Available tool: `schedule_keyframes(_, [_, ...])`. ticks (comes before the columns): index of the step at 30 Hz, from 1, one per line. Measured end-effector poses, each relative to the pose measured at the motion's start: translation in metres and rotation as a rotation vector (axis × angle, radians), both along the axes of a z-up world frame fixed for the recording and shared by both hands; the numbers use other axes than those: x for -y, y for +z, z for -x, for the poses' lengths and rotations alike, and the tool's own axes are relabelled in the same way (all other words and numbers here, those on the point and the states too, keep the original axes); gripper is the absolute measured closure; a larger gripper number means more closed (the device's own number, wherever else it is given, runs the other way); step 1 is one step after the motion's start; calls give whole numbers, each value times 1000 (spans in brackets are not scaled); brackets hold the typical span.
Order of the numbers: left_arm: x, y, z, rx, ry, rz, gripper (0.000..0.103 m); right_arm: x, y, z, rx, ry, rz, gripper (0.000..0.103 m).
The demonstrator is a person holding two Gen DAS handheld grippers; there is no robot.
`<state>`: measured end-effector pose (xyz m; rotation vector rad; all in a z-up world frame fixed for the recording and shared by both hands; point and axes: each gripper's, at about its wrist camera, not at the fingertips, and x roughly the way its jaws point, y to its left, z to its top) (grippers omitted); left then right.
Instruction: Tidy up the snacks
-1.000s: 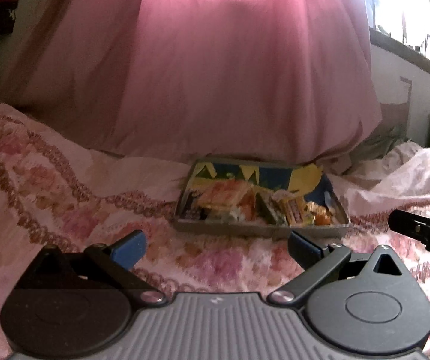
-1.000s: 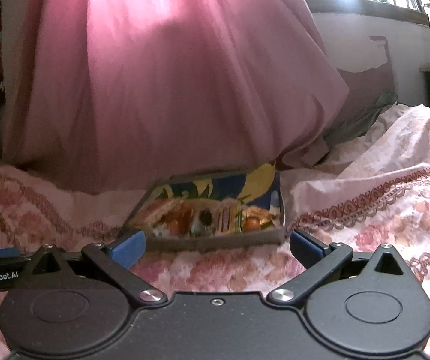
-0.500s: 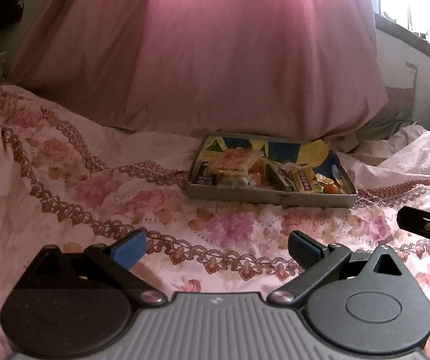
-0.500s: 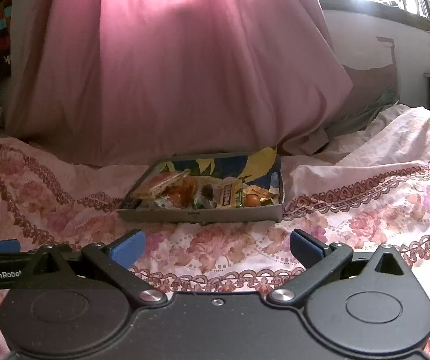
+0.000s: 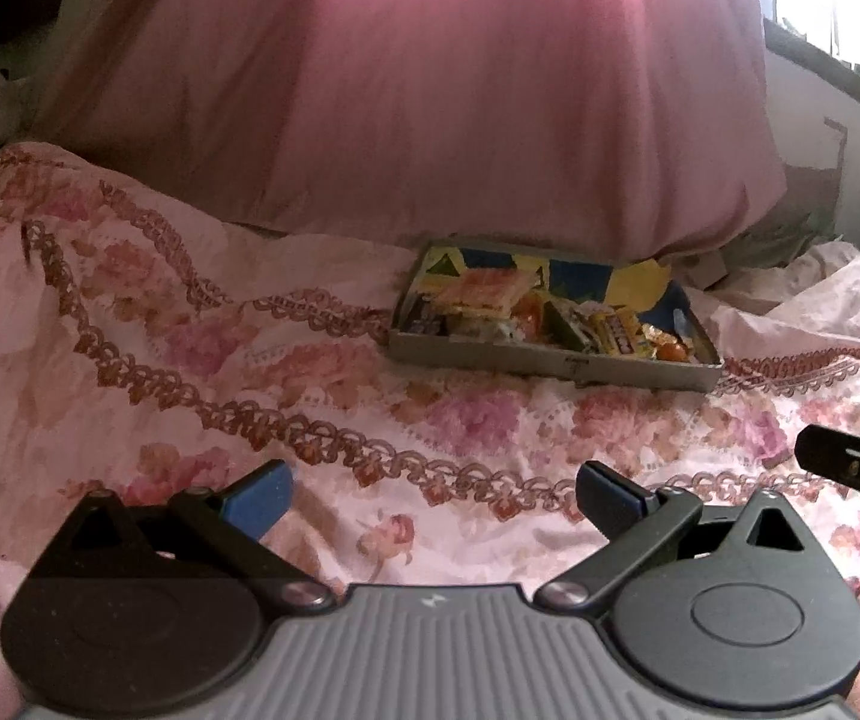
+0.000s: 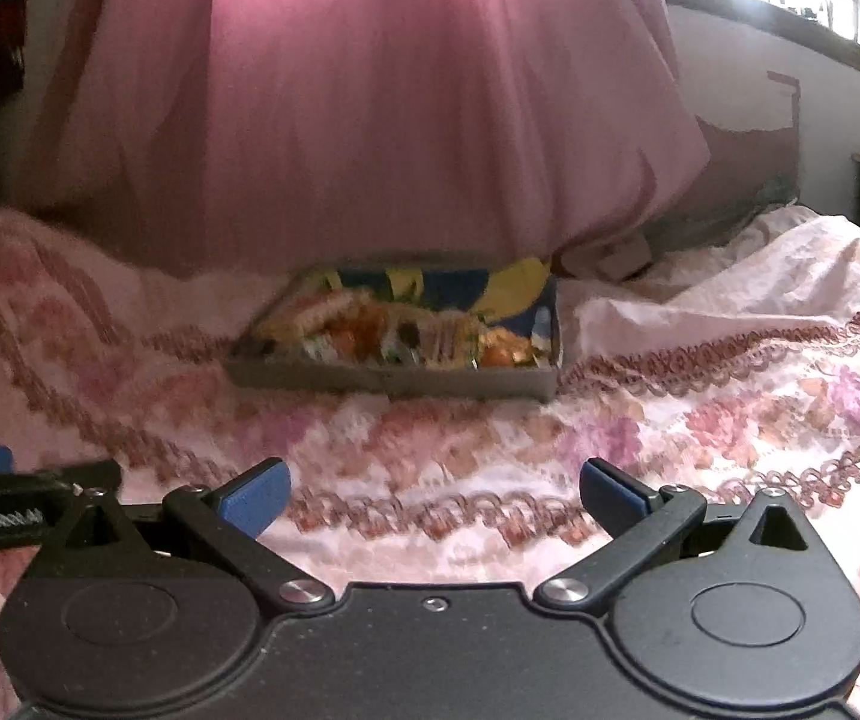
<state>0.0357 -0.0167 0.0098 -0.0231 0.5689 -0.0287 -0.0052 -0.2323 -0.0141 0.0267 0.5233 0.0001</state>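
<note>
1. Both tongs have pulled back from the snack tray [image 5: 550, 360], which a second ago filled more of each view and now sits further off on the bed [image 5: 189, 396].
2. Snacks [image 5: 550, 318] lie heaped together in the tray; judging by this, sorting has hardly begun.
3. Left tongs [image 5: 430, 495] are released and empty, well short of the tray.
4. Right tongs [image 6: 433, 495] are likewise spread, empty, and the tray [image 6: 387, 381] lies ahead, slightly left.
</note>
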Motion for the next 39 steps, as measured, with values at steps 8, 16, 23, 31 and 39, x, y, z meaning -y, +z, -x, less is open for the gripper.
schedule_keyframes(8, [3, -4, 0, -23, 15, -39, 1, -4, -8, -4, -47, -21, 43, 1])
schedule_keyframes(16, [4, -5, 1, -36, 23, -56, 1, -7, -8, -3, -57, -23, 69, 1])
schedule_keyframes(23, [3, -8, -2, -68, 41, -77, 1, -9, -10, -4, -69, -24, 87, 1])
schedule_keyframes(31, [4, -9, -4, -84, 49, -87, 1, -9, -11, -4, -75, -28, 89, 1])
schedule_keyframes(39, [4, -10, -3, -88, 50, -91, 1, -9, -11, -4, -78, -29, 89, 1])
